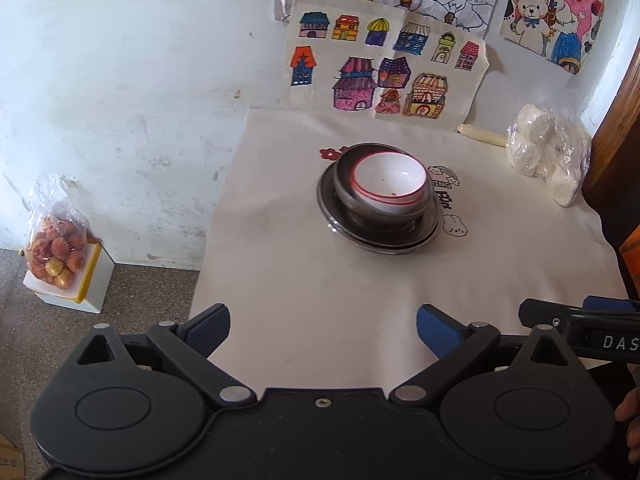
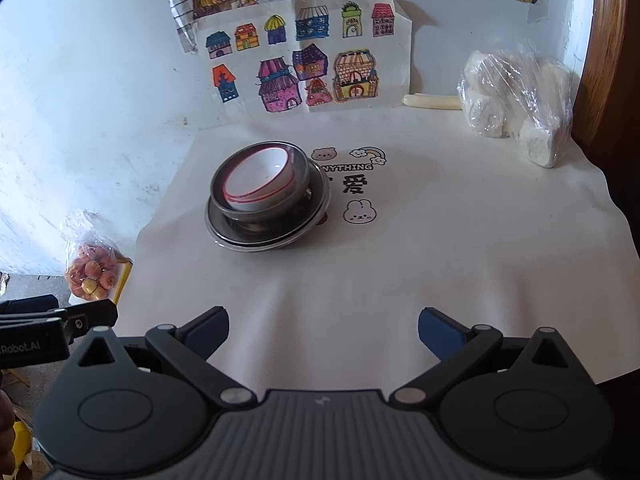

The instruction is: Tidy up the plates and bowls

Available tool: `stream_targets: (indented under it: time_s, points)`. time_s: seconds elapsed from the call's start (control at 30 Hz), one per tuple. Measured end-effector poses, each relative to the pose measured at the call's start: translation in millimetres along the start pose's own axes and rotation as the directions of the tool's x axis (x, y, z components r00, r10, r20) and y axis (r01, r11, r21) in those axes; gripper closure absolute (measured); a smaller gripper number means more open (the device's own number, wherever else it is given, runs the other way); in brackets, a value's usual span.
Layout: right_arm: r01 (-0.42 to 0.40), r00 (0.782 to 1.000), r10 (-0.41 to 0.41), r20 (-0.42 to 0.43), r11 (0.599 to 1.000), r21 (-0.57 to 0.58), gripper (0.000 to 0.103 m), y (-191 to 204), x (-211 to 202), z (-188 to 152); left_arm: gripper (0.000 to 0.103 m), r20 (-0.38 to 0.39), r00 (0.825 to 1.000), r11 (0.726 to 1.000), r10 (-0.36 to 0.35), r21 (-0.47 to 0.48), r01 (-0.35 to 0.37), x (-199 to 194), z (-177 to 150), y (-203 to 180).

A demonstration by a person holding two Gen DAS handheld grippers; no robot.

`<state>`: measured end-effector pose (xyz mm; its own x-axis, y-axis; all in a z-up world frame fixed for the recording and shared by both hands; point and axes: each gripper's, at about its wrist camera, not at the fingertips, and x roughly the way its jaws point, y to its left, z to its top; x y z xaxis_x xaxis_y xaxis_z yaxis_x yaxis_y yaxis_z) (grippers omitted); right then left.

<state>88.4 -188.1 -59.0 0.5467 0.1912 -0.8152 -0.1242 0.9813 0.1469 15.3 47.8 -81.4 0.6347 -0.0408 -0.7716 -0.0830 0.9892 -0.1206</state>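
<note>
Over the near edge of the cloth-covered table (image 1: 304,296), the left gripper (image 1: 323,330) hangs with its jaws spread wide and nothing between the blue pads (image 1: 208,330). From that claw the stack of dishes lies at about twelve to one o'clock, well apart across bare cloth: a white bowl (image 1: 390,180) with a red rim nested in a dark bowl (image 1: 348,184), both sitting on a metal plate (image 1: 380,242).

The right gripper (image 2: 323,332) is equally wide open and empty, level with its partner; from it the same white bowl (image 2: 260,178), dark bowl (image 2: 224,200) and metal plate (image 2: 264,242) lie at about eleven o'clock, also well apart.

The stack is round, so no long axis governs the approach. It sits roughly between the two claws' lines, and I cannot tell which hand is nearer. The white bowl sits tilted in the dark one, its raised rim probably the easiest purchase.
</note>
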Motion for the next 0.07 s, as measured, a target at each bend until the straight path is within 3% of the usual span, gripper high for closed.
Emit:
stream_targets:
  time_s: [0.07]
  points:
    - [-0.001, 1.000, 0.001, -0.004, 1.000, 0.004, 0.000, -6.1, 3.5, 2.5, 0.001, -0.006, 1.000, 1.000, -0.001, 0.002, 0.001, 5.0, 2.9, -5.5]
